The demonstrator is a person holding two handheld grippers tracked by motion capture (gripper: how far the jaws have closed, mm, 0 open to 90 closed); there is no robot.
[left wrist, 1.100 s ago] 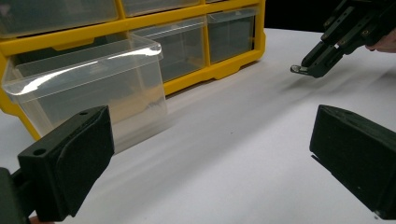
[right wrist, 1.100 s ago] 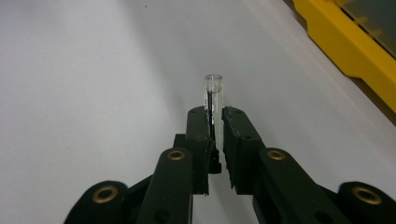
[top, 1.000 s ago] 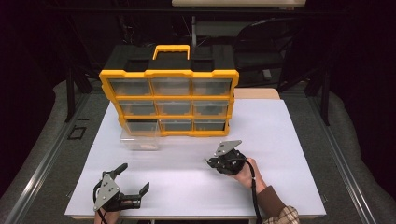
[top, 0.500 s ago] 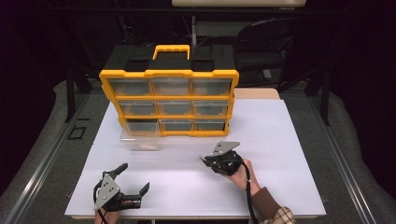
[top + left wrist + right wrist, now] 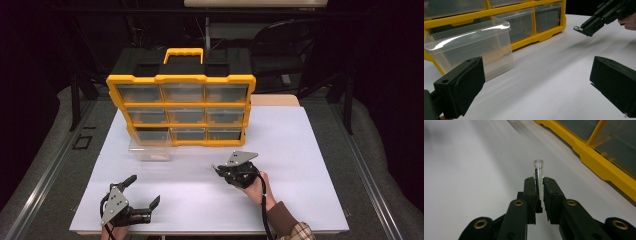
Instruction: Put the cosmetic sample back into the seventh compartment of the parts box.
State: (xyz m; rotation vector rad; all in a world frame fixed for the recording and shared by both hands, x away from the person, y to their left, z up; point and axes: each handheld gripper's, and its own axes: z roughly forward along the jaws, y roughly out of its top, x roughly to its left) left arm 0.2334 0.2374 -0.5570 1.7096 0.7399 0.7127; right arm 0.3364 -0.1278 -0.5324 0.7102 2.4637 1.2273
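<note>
Black jaws, brown plaid-cuffed sleeve (image 5: 287,223)

right gripper (image 5: 216,168) with its little clear tube (image 5: 538,173) has slid a bit left across the surface (image 5: 300,150), maybe slightly toward the pulled-out clear drawer (image 5: 150,151)

The clear tube's (image 5: 538,173) lower part is hidden between the right gripper's fingers (image 5: 531,195).

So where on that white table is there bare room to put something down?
The white table is bare right of the yellow drawer cabinet, and across the middle between the left gripper and the right gripper, which pinches a small clear tube. It is crowded at the cabinet's front left, where the clear plastic drawer sits pulled out.
</note>
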